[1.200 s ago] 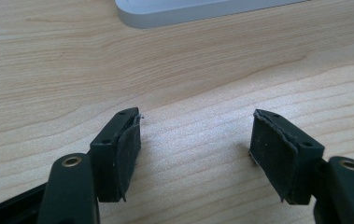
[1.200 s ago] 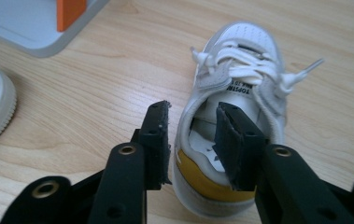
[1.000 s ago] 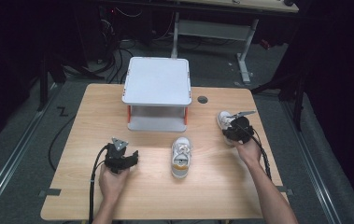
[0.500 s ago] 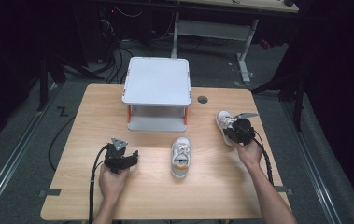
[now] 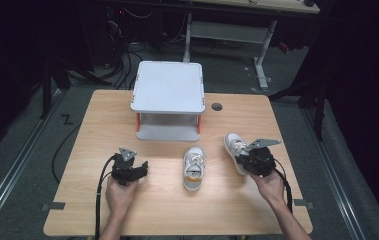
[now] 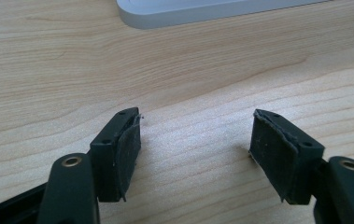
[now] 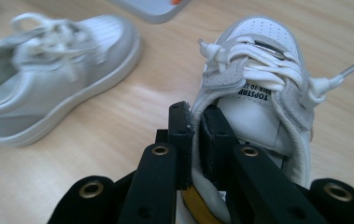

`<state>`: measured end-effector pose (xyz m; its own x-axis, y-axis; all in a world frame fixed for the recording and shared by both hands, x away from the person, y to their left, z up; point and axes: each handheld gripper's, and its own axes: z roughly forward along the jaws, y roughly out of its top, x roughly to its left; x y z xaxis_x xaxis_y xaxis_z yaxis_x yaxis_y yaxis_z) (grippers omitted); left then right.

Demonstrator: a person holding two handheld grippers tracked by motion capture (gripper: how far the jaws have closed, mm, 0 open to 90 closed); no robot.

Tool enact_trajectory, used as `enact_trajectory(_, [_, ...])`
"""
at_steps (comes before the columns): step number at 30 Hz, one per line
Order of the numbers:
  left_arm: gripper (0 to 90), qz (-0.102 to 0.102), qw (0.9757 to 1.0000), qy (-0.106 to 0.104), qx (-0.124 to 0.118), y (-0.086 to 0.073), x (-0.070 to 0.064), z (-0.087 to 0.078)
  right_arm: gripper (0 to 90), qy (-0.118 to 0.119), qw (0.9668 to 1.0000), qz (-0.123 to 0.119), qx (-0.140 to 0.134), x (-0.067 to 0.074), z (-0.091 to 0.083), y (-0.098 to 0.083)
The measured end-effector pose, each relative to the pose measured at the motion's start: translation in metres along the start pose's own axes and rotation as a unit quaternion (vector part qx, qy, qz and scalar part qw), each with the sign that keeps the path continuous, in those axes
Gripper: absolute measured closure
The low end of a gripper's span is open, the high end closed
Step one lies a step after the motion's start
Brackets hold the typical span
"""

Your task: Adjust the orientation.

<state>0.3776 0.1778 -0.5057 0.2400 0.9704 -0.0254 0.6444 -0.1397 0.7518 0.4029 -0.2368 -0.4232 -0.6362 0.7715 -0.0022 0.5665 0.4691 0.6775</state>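
Observation:
A white lace-up shoe (image 5: 233, 146) is at the right of the wooden table (image 5: 102, 125), toe pointing away. My right gripper (image 5: 249, 161) is shut on it; in the right gripper view the jaws (image 7: 195, 126) pinch the side wall of the shoe's collar (image 7: 258, 93). Its mate, a second white shoe (image 5: 194, 169) (image 7: 58, 70), lies flat at the table's middle, to the left of the held one. My left gripper (image 5: 134, 170) rests at the front left. Its jaws (image 6: 195, 140) stand open over bare wood, nothing between them.
A white two-tier stand (image 5: 168, 95) with orange legs sits at the back middle; its lower shelf edge (image 6: 202, 9) shows beyond the left jaws. A dark cable hole (image 5: 217, 106) lies right of the stand. Cables trail from both grippers toward the near edge.
My right gripper has pulled the held shoe toward the near side of the table, slightly raised. The left gripper and the middle shoe have stayed put.

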Motion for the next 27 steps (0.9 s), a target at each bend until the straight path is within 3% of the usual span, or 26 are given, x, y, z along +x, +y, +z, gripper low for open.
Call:
enact_trajectory(6, [33.6,-0.002,1.0,-0.001,0.0,0.0,0.0,0.0,83.8,0.011,0.9996,-0.017,0.019,0.032,0.011,-0.003])
enact_trajectory(10, [33.6,-0.002,1.0,0.0,0.0,0.0,0.0,0.0,83.4,0.01,0.9991,-0.024,0.032,0.043,0.021,-0.001])
enact_trajectory(18, [33.6,-0.002,1.0,0.0,0.0,0.0,0.0,0.0,81.8,0.0,0.9985,-0.03,0.045,0.06,0.033,0.006])
enact_trajectory(23, [33.6,0.0,1.0,0.001,0.001,0.0,0.0,0.0,77.6,0.016,0.9983,-0.035,0.043,0.068,0.035,0.009])
enact_trajectory(27, [33.6,-0.001,1.0,0.001,0.001,0.0,0.0,0.0,73.2,0.04,0.998,-0.023,0.044,0.068,0.038,0.007])
